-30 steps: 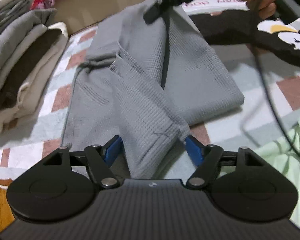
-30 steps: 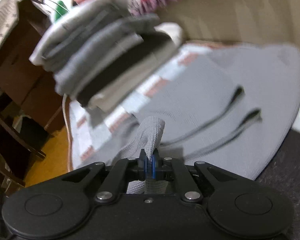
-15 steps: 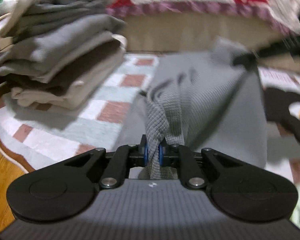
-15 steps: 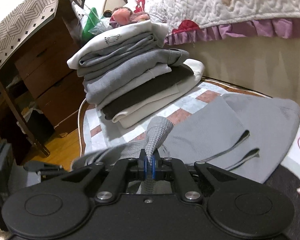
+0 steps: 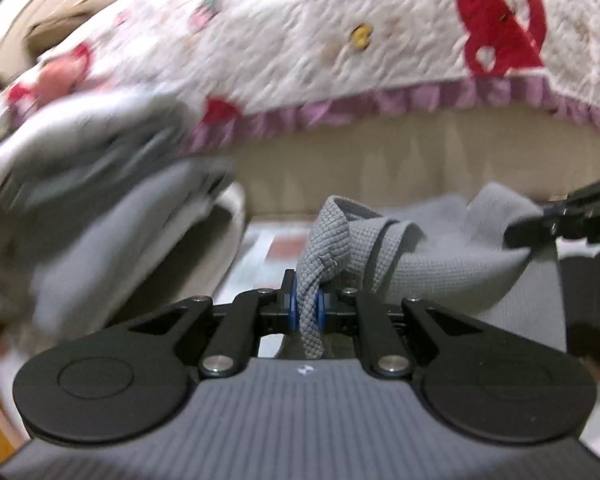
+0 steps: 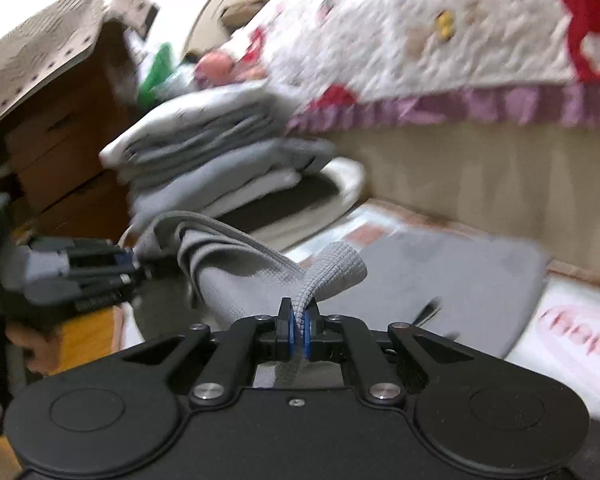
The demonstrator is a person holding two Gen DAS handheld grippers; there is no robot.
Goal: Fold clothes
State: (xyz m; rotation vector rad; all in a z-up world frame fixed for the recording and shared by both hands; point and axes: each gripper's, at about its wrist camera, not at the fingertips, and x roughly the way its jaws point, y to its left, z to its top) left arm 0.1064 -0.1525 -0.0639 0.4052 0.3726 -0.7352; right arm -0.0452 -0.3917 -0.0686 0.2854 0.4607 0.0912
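Two grippers, left [image 5: 308, 307] and right [image 6: 298, 334], fingers now clamped on gray garment [image 6: 440, 276], lift its edge, starting a fold.

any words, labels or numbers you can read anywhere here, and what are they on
Only one piece of lettering shows, and none of it reads for certain.
"chop" or the like: pink letters on the white mat at the right of the right wrist view, upside down and blurred, so the reading is a guess.
The quilt bears only red and yellow motifs, no words.
The folded stack is too blurred to show any print.
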